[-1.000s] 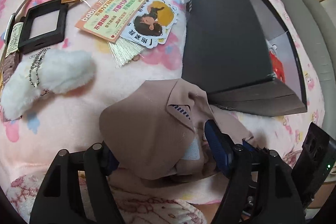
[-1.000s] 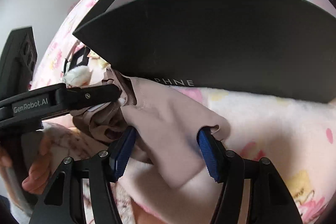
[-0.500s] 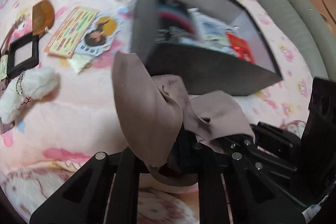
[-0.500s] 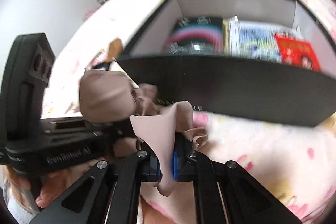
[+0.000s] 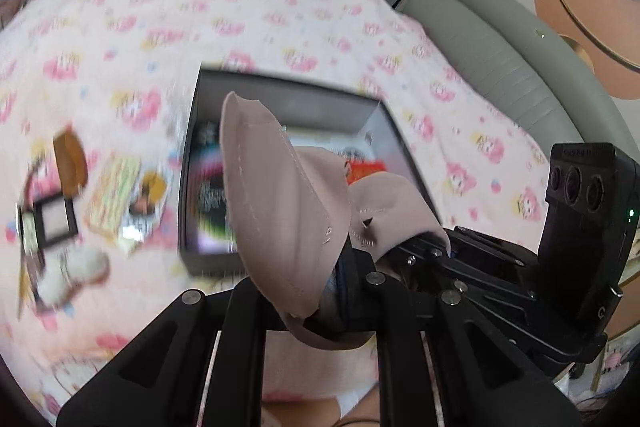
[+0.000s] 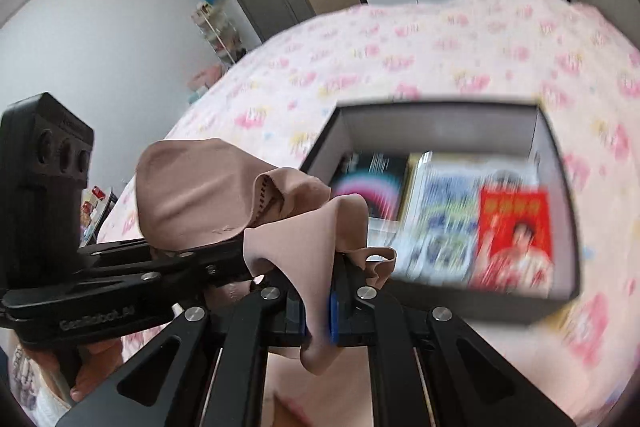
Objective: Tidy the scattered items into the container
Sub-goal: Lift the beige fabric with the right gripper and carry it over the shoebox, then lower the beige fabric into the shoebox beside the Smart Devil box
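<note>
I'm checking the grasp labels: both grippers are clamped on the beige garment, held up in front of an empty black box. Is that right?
Not quite: the black box isn't empty. The right wrist view shows books or printed items inside, one with a red cover. The rest holds: the left gripper and right gripper are both clamped on the beige garment.

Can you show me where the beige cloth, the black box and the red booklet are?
beige cloth [image 5: 280,211]: left wrist view, its broad raised flap.
black box [image 6: 440,115]: right wrist view, its far wall.
red booklet [image 6: 516,223]: right wrist view, its cover.
</note>
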`<state>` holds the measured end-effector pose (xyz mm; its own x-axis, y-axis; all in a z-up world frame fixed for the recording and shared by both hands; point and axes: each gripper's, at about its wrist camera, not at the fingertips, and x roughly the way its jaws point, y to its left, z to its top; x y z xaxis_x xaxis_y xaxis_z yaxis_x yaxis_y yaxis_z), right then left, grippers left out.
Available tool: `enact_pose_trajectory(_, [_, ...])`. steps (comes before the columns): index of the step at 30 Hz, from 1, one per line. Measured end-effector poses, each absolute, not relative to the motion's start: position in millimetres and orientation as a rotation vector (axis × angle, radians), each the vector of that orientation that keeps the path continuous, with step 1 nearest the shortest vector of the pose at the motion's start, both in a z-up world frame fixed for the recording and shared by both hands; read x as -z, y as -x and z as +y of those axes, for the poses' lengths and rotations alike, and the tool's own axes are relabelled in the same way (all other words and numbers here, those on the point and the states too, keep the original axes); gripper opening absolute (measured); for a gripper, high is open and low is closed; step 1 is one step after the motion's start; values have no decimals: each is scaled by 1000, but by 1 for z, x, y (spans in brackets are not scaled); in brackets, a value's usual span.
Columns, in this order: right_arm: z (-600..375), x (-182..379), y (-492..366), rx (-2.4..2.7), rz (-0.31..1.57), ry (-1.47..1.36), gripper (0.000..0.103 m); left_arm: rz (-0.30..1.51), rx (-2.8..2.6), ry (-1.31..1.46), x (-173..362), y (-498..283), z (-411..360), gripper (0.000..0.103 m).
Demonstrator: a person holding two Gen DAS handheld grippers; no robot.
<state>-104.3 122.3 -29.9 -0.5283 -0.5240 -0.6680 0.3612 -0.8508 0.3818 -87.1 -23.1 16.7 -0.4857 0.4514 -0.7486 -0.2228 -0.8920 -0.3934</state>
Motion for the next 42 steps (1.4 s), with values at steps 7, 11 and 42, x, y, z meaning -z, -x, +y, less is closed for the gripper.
enact_pose_trajectory(7, [142,4,177,2396,-249,-1069,6,-280,-2436,1318,-33,168,5,11])
enact_pose_trajectory(11, [151,10,218,2411,-218,-1103,6,-308,-2419,1346,-19,215,16,11])
enact_pose_trajectory(42, [175,102,266,2302,-142,-1492,27,-205,-2561,1645,51,217,3,51])
